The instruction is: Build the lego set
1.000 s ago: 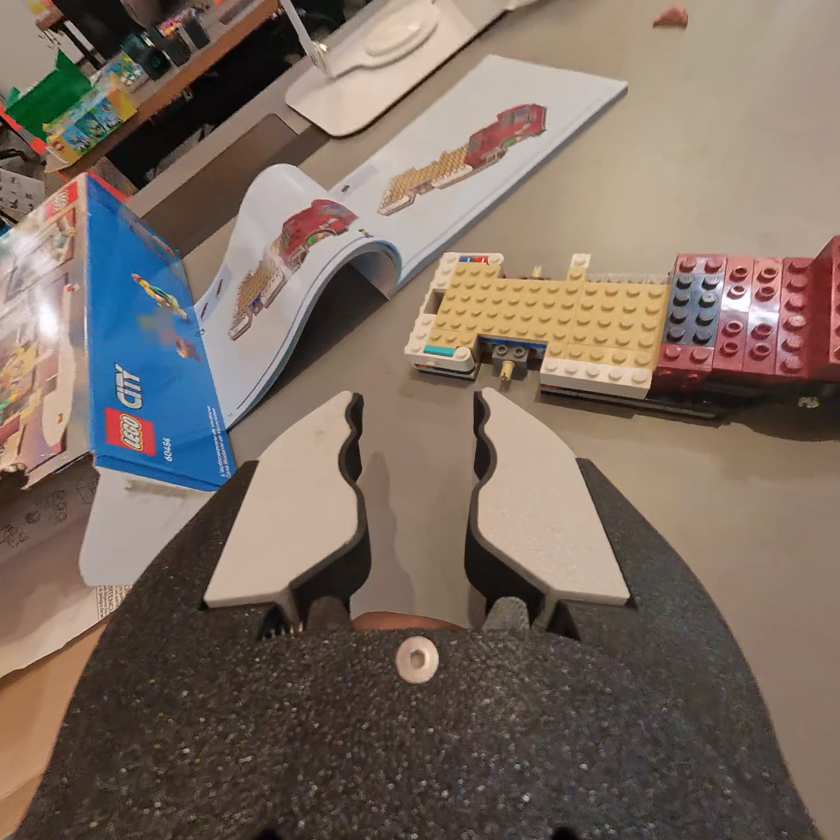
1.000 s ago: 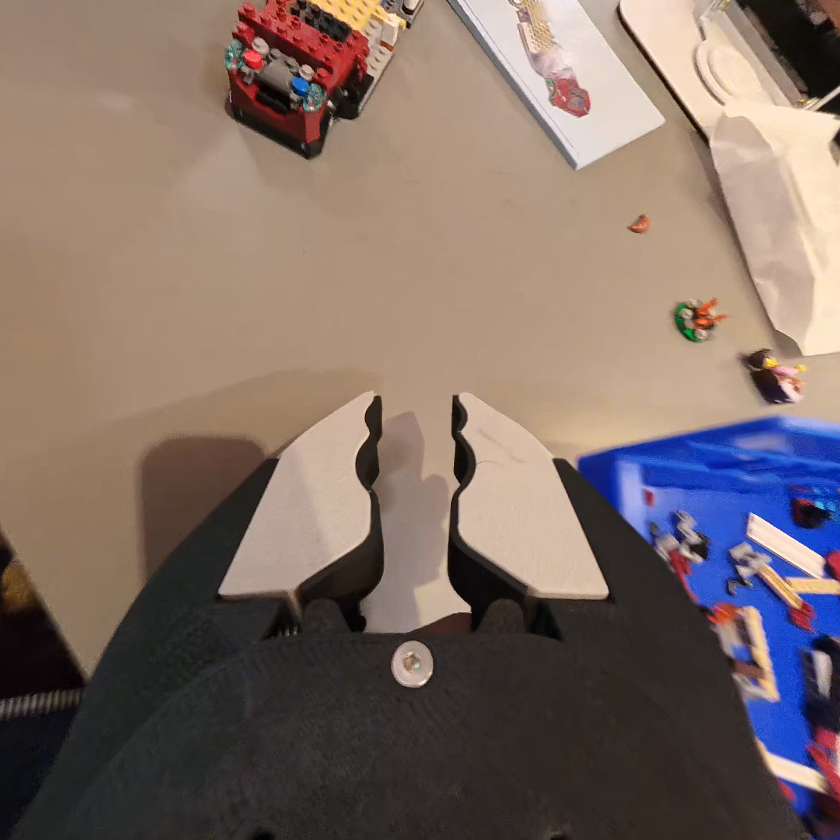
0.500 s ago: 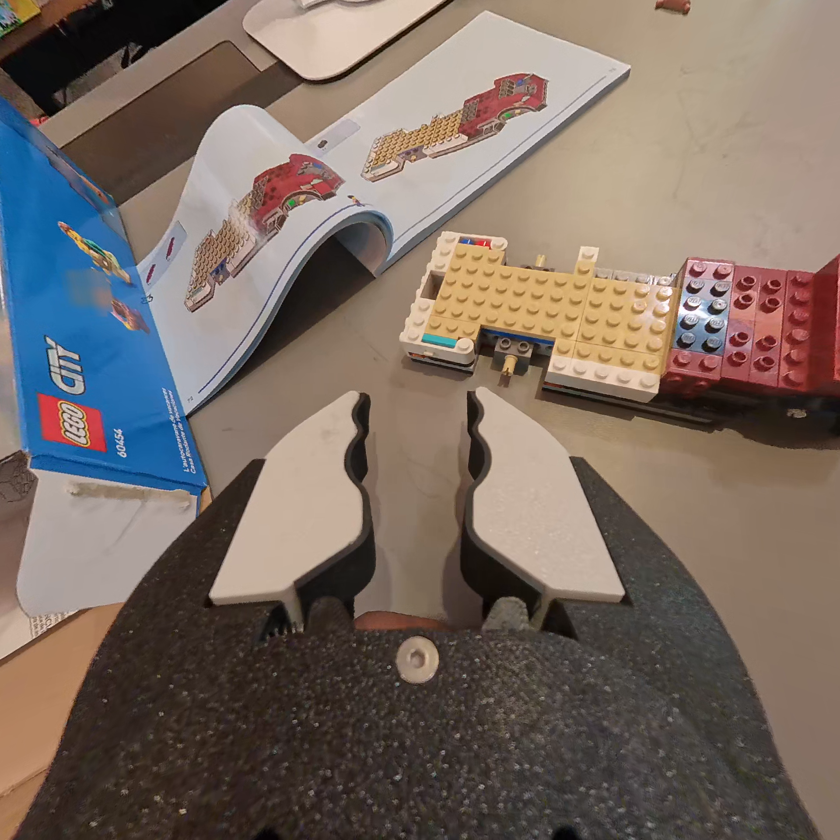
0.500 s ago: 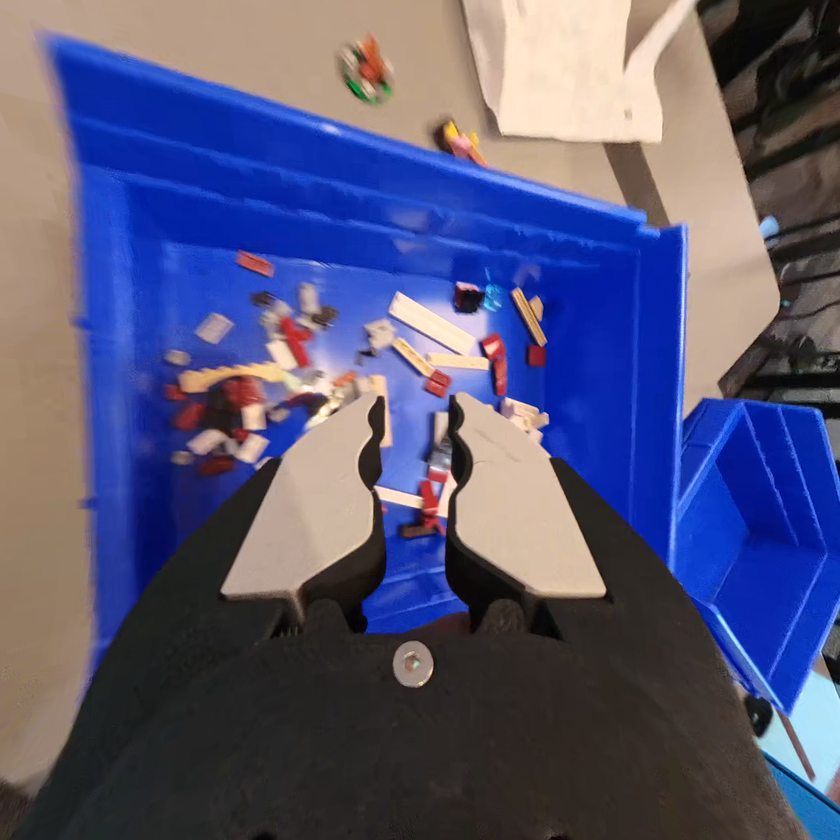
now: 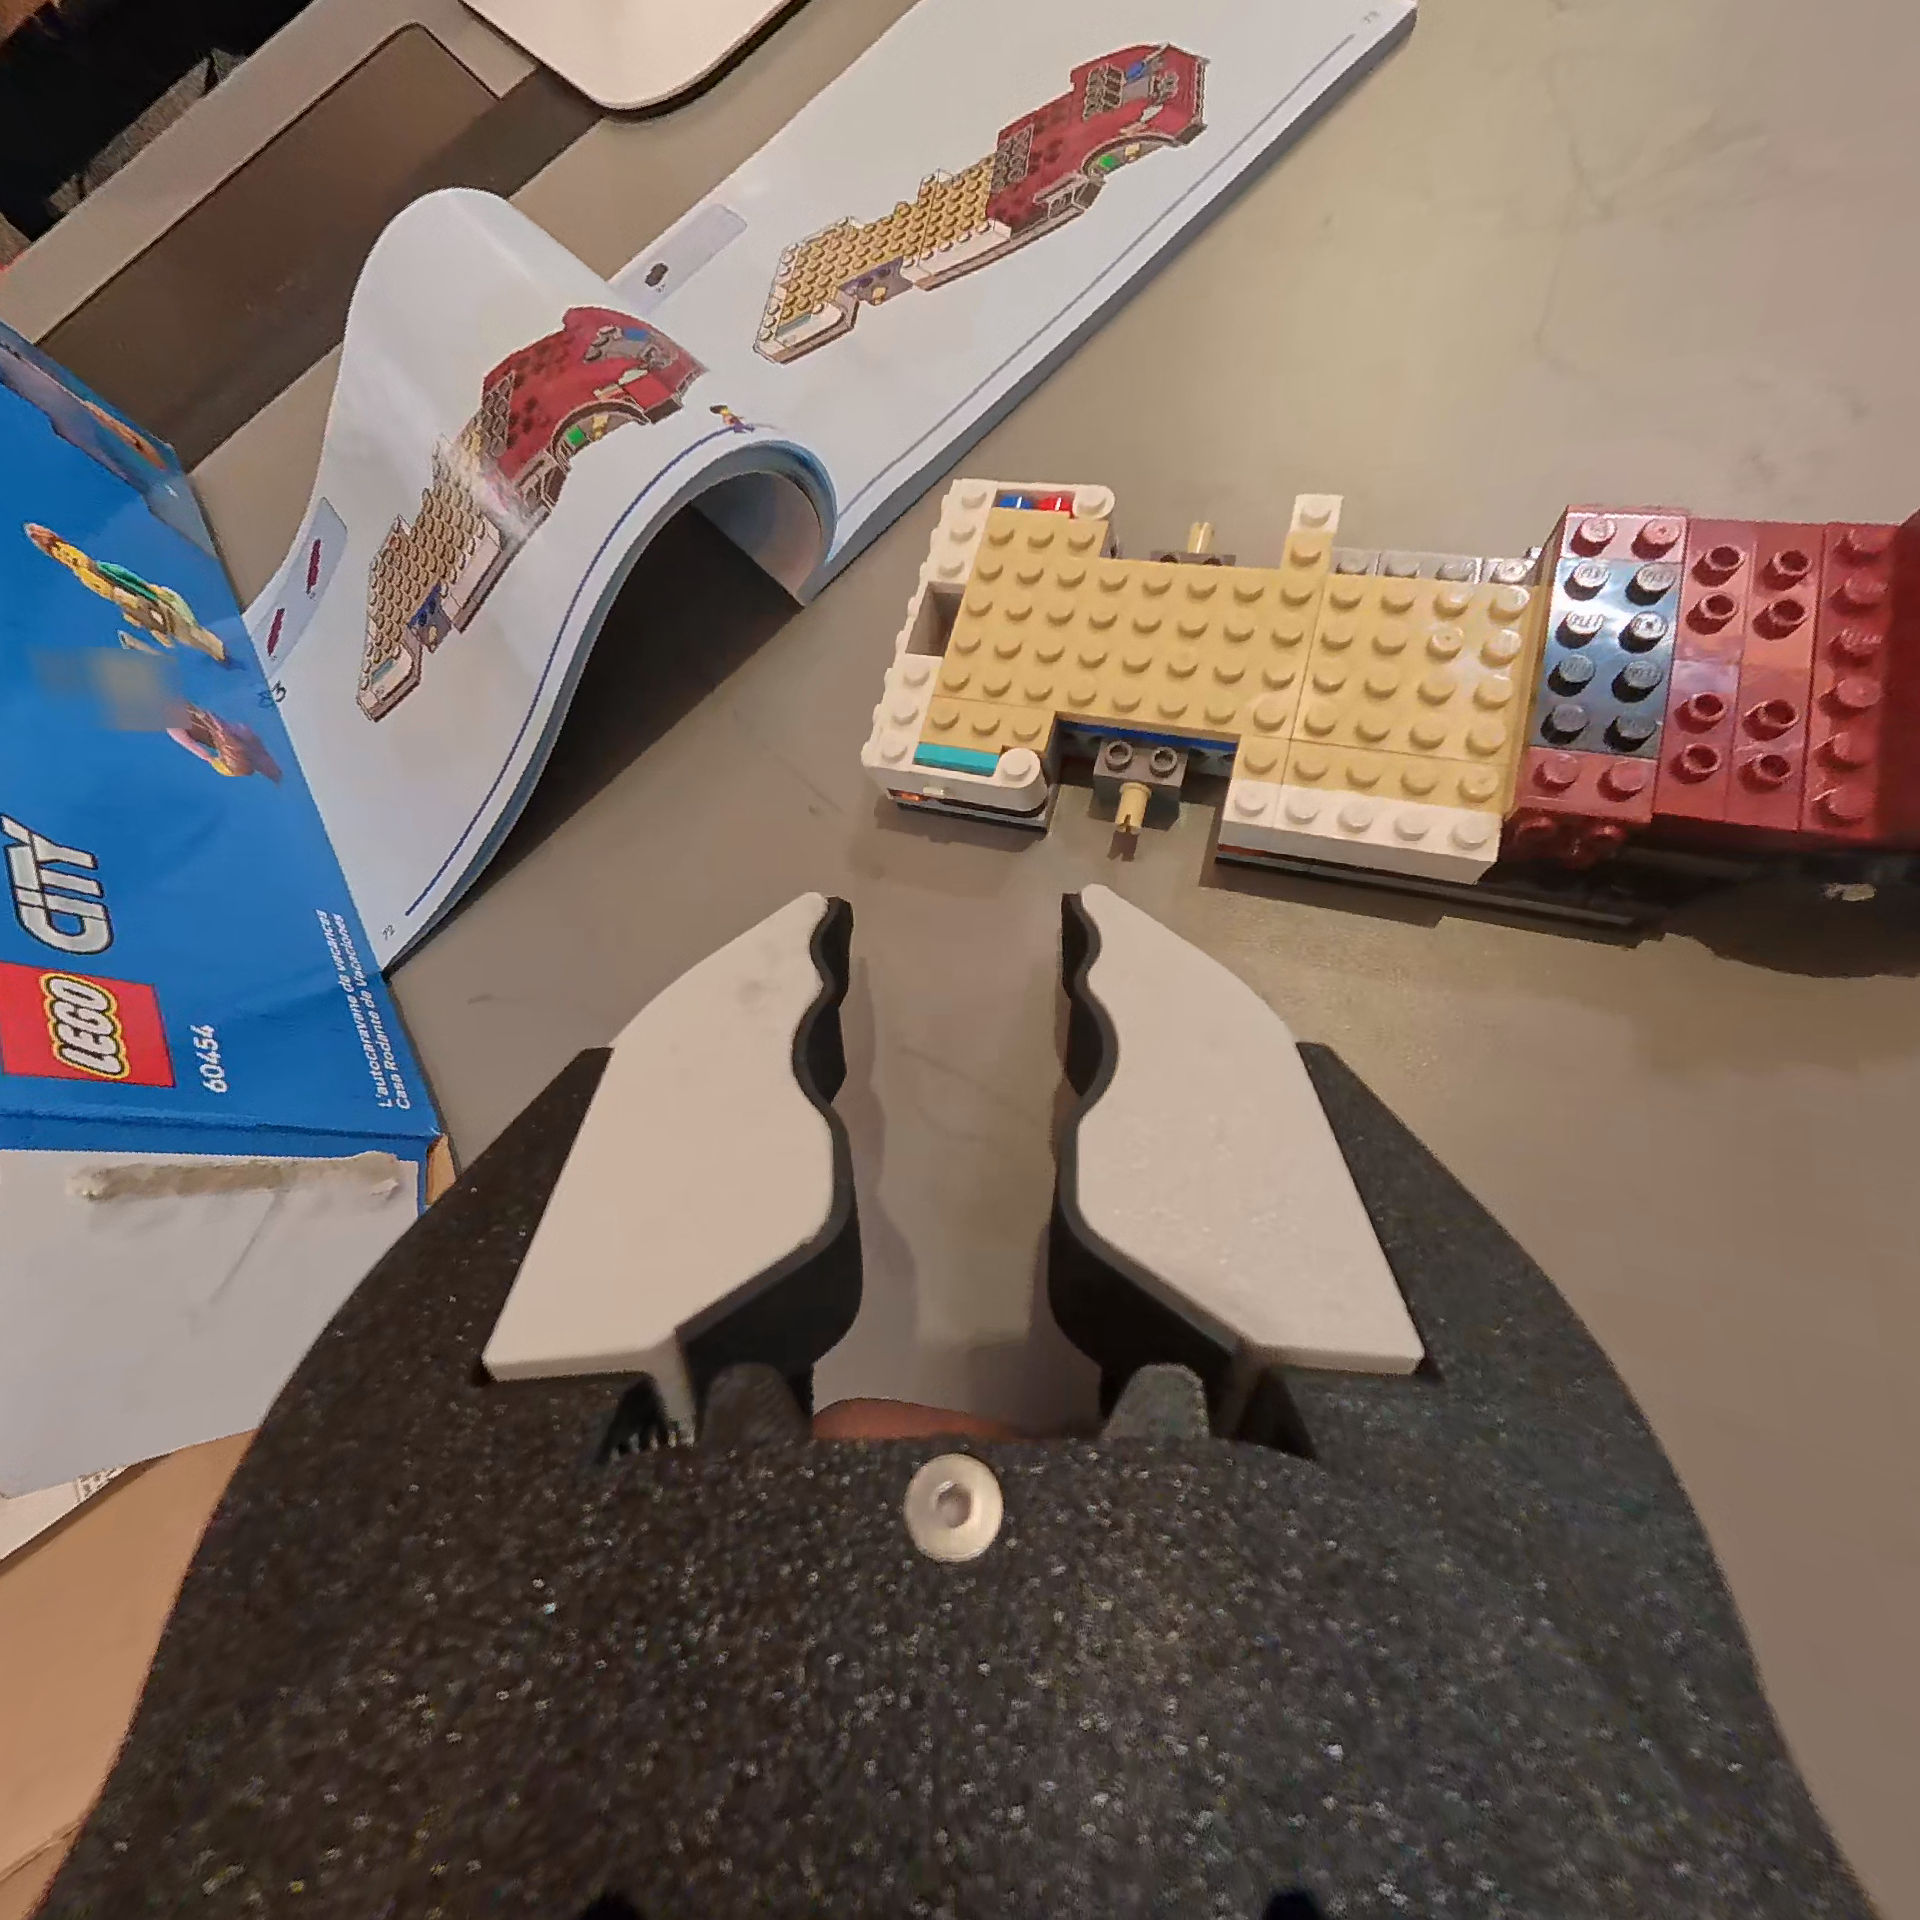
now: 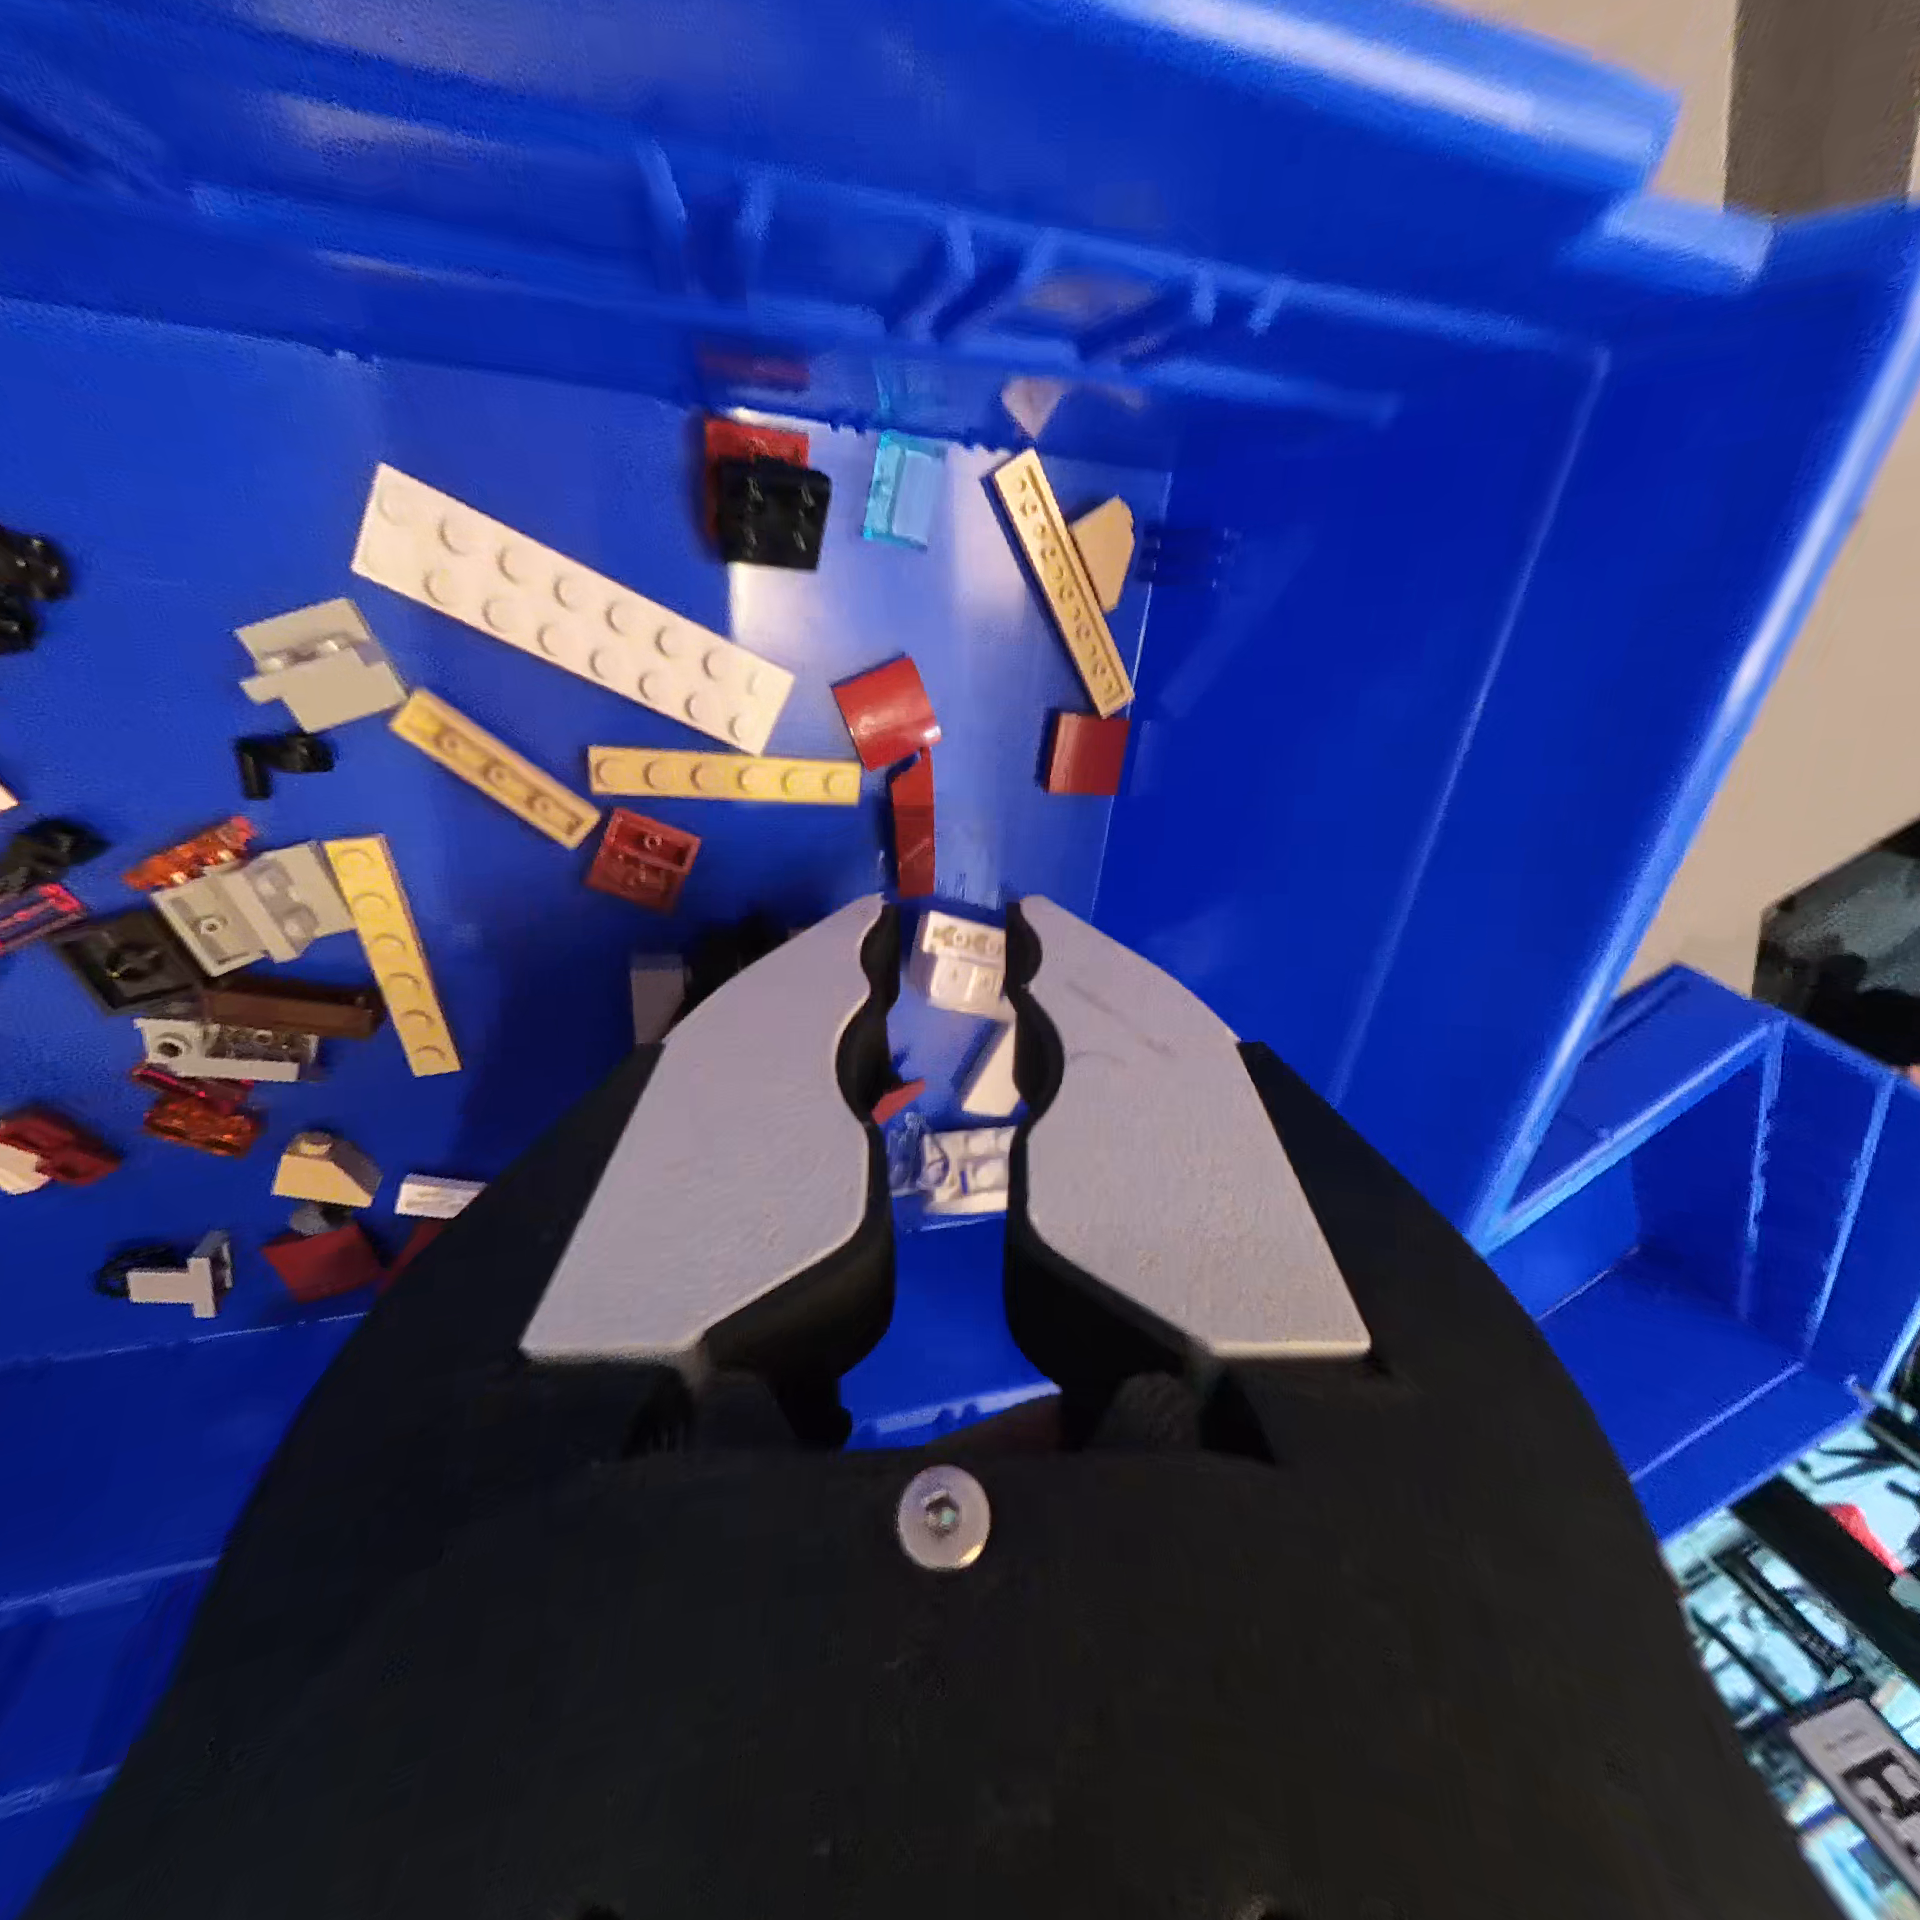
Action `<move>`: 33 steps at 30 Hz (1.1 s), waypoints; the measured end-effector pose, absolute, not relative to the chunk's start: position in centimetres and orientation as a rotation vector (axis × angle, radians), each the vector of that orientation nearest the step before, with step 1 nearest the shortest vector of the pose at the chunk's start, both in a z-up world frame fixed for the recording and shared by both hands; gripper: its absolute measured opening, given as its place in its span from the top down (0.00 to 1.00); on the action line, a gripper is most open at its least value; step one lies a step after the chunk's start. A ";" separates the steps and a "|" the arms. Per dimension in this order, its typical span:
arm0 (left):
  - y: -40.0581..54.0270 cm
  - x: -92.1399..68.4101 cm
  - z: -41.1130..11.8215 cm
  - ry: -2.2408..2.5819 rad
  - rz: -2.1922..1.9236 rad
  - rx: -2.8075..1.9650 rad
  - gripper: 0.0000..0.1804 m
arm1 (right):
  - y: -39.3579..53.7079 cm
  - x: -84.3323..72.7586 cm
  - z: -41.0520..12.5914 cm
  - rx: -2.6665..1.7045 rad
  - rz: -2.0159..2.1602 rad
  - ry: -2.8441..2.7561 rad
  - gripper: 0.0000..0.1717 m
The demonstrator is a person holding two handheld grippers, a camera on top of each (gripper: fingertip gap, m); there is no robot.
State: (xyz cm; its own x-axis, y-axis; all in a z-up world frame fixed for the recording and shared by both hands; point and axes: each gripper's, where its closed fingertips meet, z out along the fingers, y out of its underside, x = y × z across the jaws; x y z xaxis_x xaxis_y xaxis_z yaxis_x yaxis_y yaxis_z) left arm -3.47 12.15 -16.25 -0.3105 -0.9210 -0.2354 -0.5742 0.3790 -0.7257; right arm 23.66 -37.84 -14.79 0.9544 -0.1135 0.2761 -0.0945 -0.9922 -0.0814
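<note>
My left hand-held gripper (image 5: 956, 914) hovers open and bare above the table (image 5: 1455, 1091); the brick-built vehicle (image 5: 1299, 675) lies just ahead, its long axis running left to right, red end rightward. My right hand-held gripper (image 6: 948, 925) is partly open over the blue bin (image 6: 1403, 727); a small white piece (image 6: 961, 961) lies between its fingertips, not visibly pressed.

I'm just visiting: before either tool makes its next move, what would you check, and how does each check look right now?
1. Left tool holding nothing: ok, open above bare table.
2. Brick model clear of left tool: ok, apart.
3. Right tool over blue bin: ok.
4. White piece lined up in its gap: ok.
5. Fingertips touching that piece: cannot tell, blurred.
6. Booklet lying open: ok.
</note>
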 end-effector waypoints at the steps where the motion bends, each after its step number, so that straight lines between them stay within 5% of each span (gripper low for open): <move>1: 12.1 -3.5 -16.3 2.006 -0.699 -1.282 0.78 | -37.5 23.6 -15.2 -3.048 -0.411 0.140 0.88; 12: 11.9 -3.6 -16.2 2.011 -0.701 -1.252 0.78 | -37.5 23.2 -17.2 -3.160 -0.247 0.077 0.95; 24: 11.8 -3.8 -16.1 2.011 -0.689 -1.236 0.78 | -26.0 7.5 -6.2 -2.720 -0.530 -0.528 0.95; 33: 11.6 -4.1 -16.1 2.014 -0.657 -1.192 0.78 | -17.7 -6.4 -16.1 -2.615 -0.271 -0.971 0.95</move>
State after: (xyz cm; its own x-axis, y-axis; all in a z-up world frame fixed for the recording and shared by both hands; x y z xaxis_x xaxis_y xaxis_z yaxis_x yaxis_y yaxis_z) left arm -4.09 11.62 -16.14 -0.3354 -0.8905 -0.3076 -0.5378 0.4490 -0.7135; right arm -6.35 -17.69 -16.10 0.7485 0.5962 0.2904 0.6604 -0.7097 -0.2453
